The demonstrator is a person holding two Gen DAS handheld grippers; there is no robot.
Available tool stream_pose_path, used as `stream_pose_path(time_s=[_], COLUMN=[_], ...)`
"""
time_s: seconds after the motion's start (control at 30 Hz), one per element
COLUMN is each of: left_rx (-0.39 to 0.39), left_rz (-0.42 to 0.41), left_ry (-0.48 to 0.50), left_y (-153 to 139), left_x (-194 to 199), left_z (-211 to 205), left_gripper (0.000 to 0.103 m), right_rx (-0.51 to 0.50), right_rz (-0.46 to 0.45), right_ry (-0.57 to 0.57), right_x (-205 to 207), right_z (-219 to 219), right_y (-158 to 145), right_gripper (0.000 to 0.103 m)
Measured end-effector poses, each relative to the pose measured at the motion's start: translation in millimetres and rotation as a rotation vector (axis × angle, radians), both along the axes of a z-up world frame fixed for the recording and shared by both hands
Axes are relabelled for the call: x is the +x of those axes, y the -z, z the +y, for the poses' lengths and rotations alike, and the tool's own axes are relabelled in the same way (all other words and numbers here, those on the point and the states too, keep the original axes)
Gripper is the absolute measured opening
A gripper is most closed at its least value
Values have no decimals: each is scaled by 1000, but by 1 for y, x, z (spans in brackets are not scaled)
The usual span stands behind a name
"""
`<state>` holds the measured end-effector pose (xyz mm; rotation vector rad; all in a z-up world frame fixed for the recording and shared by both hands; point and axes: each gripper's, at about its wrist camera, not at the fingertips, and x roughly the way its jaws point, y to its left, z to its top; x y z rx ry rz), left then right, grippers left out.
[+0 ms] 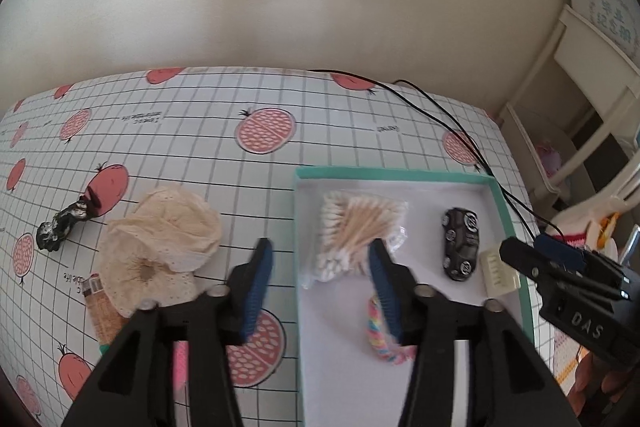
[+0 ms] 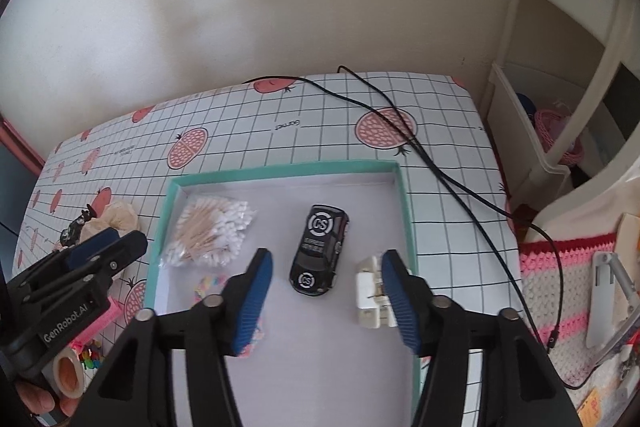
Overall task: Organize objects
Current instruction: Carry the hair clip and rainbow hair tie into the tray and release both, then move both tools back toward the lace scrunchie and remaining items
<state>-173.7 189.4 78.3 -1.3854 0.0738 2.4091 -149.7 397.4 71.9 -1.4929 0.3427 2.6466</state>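
1. Across a grid-and-pomegranate tablecloth (image 1: 192,131), seen only from the left wrist: crumpled cream lace fabric (image 1: 160,247) and a small black figurine (image 1: 64,227) well left of the teal-rimmed tray (image 1: 400,173).
2. From the right wrist alone: crocheted pink-and-red mat (image 2: 560,267) beyond the table's right edge, roll of tape (image 2: 68,375) at lower left.
3. Inside the tray in both views: bag of cotton swabs (image 2: 212,237) at the far left corner, black toy car (image 2: 320,251) mid-tray, white plastic connector (image 2: 370,293) against the right wall.
4. Partly hidden behind fingers: pastel braided band (image 1: 380,335), its full shape unclear.
5. Left gripper (image 1: 320,287) with jaws apart, straddling the tray's left wall, right finger just short of the swabs, nothing held.
6. Right gripper (image 2: 328,301) likewise spread wide and empty, car between and slightly beyond the tips, connector touching or just behind the right finger.
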Motion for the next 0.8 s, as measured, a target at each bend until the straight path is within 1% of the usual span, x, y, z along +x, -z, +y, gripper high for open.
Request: stream_pose_path(time_s=[0.03, 0.07, 0.1, 0.13, 0.17, 0.2, 0.23, 0.3, 0.33, 0.4, 0.43, 0.63, 0.8], left_rx=[0, -1, -3, -2, 2, 8, 11, 12, 11, 13, 13, 10, 37], left_rz=[3, 9, 15, 23, 29, 34, 39, 48, 49, 51, 50, 62, 60], left_ry=[-6, -13, -19, -28, -35, -41, -49, -58, -63, -71, -75, -81, -71], left_y=[0, -1, -1, -2, -2, -3, -4, -5, -5, -5, -5, -5, -11], left_x=[0, -1, -2, -3, -3, -4, -5, -7, -8, -9, -10, -15, -17], left_z=[-2, -3, -5, -7, -9, -11, -13, -17, -18, -21, -22, -29, -36], left_gripper=[62, 65, 70, 79, 82, 87, 91, 94, 98, 101, 101, 103, 103], right_rx=[1, 2, 6, 10, 15, 15, 13, 17, 20, 24, 23, 23, 33], right_rz=[1, 2, 5, 7, 9, 11, 13, 16, 15, 17, 17, 19, 14], right_ry=[-4, -9, -13, -14, -13, -14, -13, -15, -16, -14, -11, -1, -6], right_x=[0, -1, -1, -2, -2, -3, -3, -3, -4, -4, -5, -7, -10], right_z=[-1, -2, -4, -5, -6, -6, -6, -7, -8, -8, -8, -7, -12], right_y=[0, 1, 1, 1, 1, 2, 2, 2, 3, 3, 3, 2, 1], right_gripper=[66, 69, 74, 76, 80, 85, 87, 94, 95, 102, 103, 103, 103])
